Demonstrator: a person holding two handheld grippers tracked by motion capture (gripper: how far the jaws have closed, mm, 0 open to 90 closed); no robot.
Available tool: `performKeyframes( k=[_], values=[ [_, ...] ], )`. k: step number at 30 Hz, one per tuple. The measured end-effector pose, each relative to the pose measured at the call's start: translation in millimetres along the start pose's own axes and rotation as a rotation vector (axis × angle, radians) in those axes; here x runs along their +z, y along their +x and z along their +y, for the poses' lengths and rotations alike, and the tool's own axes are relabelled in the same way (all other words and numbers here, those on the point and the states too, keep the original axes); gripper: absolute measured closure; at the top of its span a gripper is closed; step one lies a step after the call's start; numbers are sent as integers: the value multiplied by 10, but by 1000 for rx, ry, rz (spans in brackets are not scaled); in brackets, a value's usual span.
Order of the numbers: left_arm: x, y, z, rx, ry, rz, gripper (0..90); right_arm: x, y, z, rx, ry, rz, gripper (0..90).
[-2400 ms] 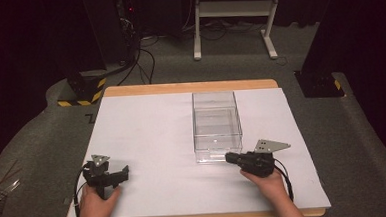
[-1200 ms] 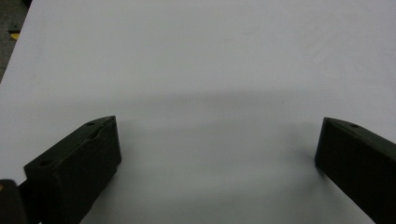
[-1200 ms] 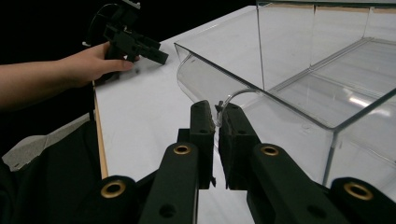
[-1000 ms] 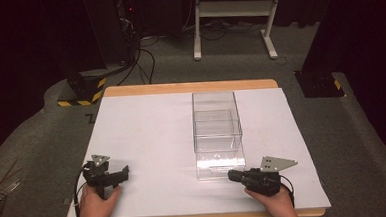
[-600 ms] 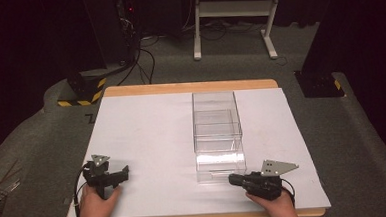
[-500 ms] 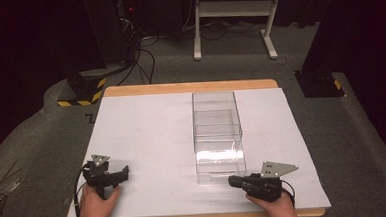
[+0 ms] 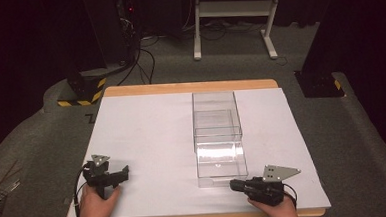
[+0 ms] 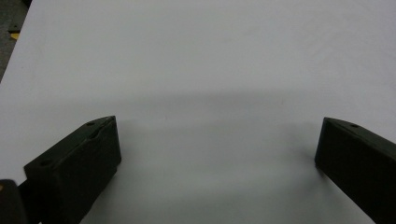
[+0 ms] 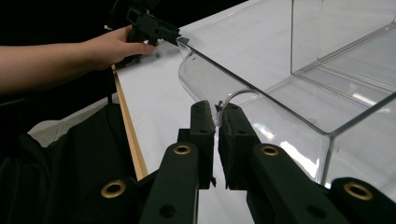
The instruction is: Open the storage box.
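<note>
R gripper (image 7: 235, 185) is pinched tight on the front lip of the drawer (image 7: 220, 159), and vs a couple sec ago the drawer's slid further out of the clear box (image 7: 215, 115) toward the person, R hand backing off with it. L gripper (image 7: 123, 171) sits well left of the box on the white mat (image 7: 147, 141), jaws wide, nothing in them, hasn't budged. Looks like a drawer pull approx. halfway; I'd guess the box could skid since L isn't bracing it.
</note>
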State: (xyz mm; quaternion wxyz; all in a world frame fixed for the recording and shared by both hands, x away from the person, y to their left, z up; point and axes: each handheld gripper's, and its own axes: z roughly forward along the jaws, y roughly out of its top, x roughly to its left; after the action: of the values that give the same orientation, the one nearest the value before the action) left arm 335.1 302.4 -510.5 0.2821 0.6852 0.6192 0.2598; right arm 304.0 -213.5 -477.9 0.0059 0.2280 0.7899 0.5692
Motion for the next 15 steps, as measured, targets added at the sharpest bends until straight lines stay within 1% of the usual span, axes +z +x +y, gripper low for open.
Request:
performKeyframes(
  k=[3,6,7,8,9,11,12,14,15],
  values=[
    [0,-1,0,-1,0,0,4,-9,2,-18,7,-7,4,847],
    [0,-2,-1,-2,0,0,4,-13,10,-17,5,-5,2,842],
    [0,-2,0,-2,0,0,4,-17,17,-14,1,-2,-3,824],
    [0,-2,0,-2,0,0,4,-17,17,-14,1,-2,-3,824],
    [0,0,0,1,0,0,4,-23,20,-11,3,-7,-1,791],
    [0,-2,-1,-2,-1,0,4,-61,29,3,12,-21,-13,718],
    [0,-2,0,-2,0,0,4,-89,29,13,14,-26,-18,707],
    [1,-1,0,-2,-1,0,4,-168,39,19,13,-50,-28,711],
    [0,0,0,0,0,0,4,-231,50,34,9,-69,-27,730]
  ],
)
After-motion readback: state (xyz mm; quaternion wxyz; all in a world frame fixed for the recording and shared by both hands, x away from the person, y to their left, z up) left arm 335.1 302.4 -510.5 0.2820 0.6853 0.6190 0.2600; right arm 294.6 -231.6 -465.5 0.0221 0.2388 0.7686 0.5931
